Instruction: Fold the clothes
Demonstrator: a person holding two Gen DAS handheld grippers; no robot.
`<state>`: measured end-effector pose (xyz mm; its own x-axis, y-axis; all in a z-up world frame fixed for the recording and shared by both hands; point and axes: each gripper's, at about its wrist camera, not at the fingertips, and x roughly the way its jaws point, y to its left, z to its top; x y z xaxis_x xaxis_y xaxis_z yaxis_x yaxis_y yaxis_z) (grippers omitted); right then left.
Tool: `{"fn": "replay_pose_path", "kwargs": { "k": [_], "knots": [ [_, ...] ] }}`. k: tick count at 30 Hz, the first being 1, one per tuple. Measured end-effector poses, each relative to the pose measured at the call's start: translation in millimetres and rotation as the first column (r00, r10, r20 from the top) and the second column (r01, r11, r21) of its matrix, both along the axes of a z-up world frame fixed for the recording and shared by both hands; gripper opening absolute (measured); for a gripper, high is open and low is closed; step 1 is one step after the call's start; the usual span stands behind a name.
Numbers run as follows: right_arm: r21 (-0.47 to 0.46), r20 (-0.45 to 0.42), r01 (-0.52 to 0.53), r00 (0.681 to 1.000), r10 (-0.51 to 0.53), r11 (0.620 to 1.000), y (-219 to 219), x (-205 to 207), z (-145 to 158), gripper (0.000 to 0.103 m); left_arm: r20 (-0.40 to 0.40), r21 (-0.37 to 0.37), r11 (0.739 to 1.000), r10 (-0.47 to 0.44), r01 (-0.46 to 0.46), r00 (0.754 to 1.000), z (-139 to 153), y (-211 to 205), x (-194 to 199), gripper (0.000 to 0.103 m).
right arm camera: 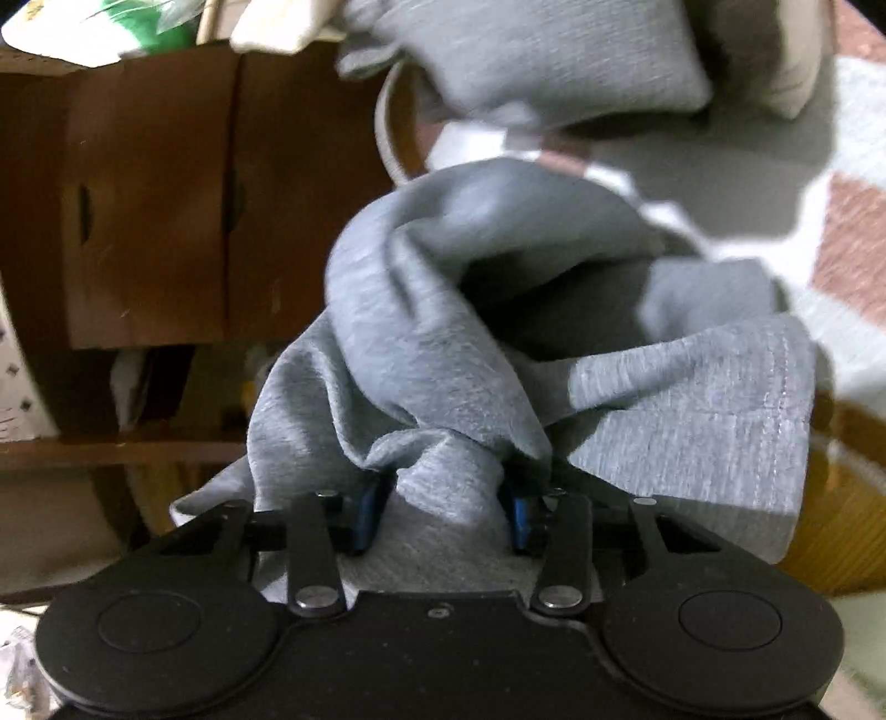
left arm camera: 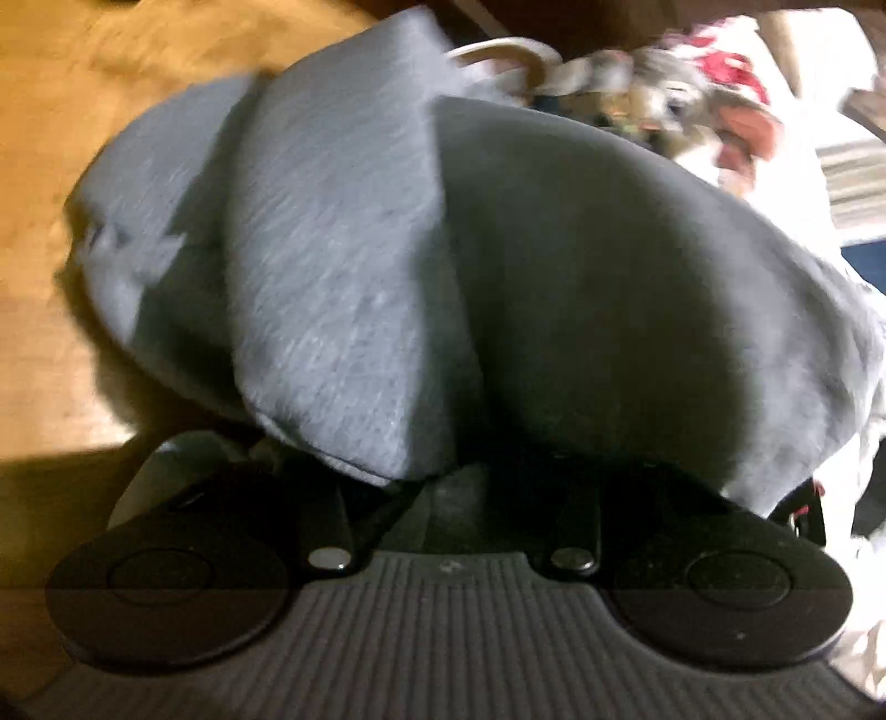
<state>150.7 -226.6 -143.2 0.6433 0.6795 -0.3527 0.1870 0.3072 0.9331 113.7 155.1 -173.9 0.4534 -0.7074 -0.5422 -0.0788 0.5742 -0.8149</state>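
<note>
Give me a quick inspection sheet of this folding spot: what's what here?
Surface: orange-brown wooden top; pale checked cloth in the right view.
Job's things: grey garment, bunched, not yet folded flat.
Clutter: floral fabric pile.
Grippers: right gripper pinches the garment between its blue pads; left gripper has its fingertips hidden under the cloth.
Cables: pale cord loop.
Surroundings: brown cardboard box.
</note>
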Motion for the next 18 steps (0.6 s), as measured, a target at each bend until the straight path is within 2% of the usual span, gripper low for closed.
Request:
{"fn": "replay_pose_path", "kwargs": {
  "k": [3, 6, 8, 11, 13, 16, 18],
  "knots": [
    [0.047, 0.037, -0.014, 0.999, 0.012, 0.999, 4, -7, 16, 0.048, 0.183, 0.072, 0.997, -0.04, 0.027, 0.982, 36, -11, -10, 0.032],
    [0.094, 0.075, -0.029, 0.997, 0.022, 0.995, 8, -15, 31, 0.047, 0.28, 0.025, 0.998, -0.068, 0.064, 0.958, 64, -17, -10, 0.032],
    [0.125, 0.101, -0.041, 0.994, 0.028, 0.991, 11, -19, 42, 0.046, 0.35, 0.042, 0.994, -0.112, 0.104, 0.93, 88, -26, -11, 0.031],
    [0.037, 0.144, -0.003, 0.99, -0.002, 0.999, 7, -38, 84, 0.045, 0.422, 0.056, 0.983, -0.181, 0.174, 0.889, 115, -45, -11, 0.03],
    [-0.046, 0.18, 0.015, 0.984, -0.006, 0.999, 3, -54, 113, 0.045, 0.447, 0.03, 0.975, -0.211, 0.22, 0.869, 126, -56, -10, 0.03],
    [-0.175, 0.217, 0.027, 0.976, 0.012, 0.984, -14, -84, 150, 0.043, 0.477, 0.015, 0.954, -0.269, 0.298, 0.837, 141, -87, -13, 0.03],
    [-0.24, 0.219, 0.066, 0.976, -0.013, 0.968, -29, -106, 171, 0.042, 0.493, 0.005, 0.939, -0.302, 0.344, 0.816, 150, -112, -16, 0.03]
  ]
}}
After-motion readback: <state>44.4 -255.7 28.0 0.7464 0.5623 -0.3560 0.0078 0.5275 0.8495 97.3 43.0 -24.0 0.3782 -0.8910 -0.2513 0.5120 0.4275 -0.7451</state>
